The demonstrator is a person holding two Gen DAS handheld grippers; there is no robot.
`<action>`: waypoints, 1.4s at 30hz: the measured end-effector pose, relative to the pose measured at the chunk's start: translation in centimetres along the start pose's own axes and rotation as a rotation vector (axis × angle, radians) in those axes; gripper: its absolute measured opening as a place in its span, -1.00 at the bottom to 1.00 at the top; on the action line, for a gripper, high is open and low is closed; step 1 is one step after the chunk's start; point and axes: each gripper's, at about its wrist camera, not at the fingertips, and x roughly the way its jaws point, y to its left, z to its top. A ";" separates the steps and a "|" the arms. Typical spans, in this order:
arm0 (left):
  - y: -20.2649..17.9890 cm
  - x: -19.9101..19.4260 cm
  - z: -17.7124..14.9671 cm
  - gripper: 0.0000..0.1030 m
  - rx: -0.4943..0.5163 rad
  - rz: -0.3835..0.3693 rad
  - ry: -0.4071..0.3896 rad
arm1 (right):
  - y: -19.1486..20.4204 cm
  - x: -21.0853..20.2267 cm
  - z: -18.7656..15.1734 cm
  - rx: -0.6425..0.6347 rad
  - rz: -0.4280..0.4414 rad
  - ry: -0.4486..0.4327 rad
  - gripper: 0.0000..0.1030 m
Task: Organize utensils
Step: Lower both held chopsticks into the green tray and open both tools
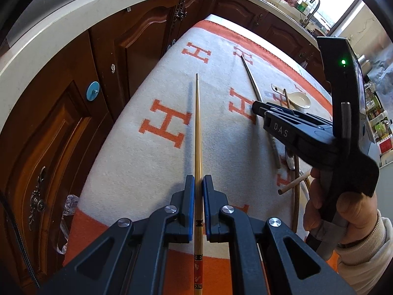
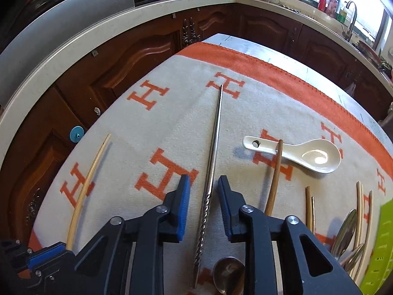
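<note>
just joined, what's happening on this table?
A person is sorting utensils on an orange-and-white blanket with two handheld grippers. The left gripper is clamped on a bamboo chopstick. The right gripper straddles a metal chopstick lying on the blanket, pads not touching it. A white ceramic spoon, with a brown chopstick leaning across its handle, and more utensils wait at right.

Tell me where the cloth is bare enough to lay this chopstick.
Free: cloth between bamboo chopstick and metal chopstick; also between white spoon and orange border. Crowded: right side by the green tray, with spoons and chopsticks.
</note>
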 end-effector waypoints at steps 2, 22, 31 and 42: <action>0.0 -0.2 0.0 -0.92 0.000 0.002 -0.004 | 0.6 -0.1 -0.2 -0.018 -0.020 -0.005 -0.89; -3.3 -3.4 -1.0 -0.92 0.046 0.006 -0.054 | -4.2 -11.4 -2.0 0.346 0.459 -0.131 -0.90; -9.5 -4.4 -1.8 -0.92 0.138 -0.055 -0.045 | -11.4 -18.2 -8.2 0.440 0.422 -0.185 -0.90; -22.8 -3.8 -3.1 -0.92 0.317 -0.168 0.007 | -23.5 -25.2 -18.5 0.610 0.215 -0.228 -0.90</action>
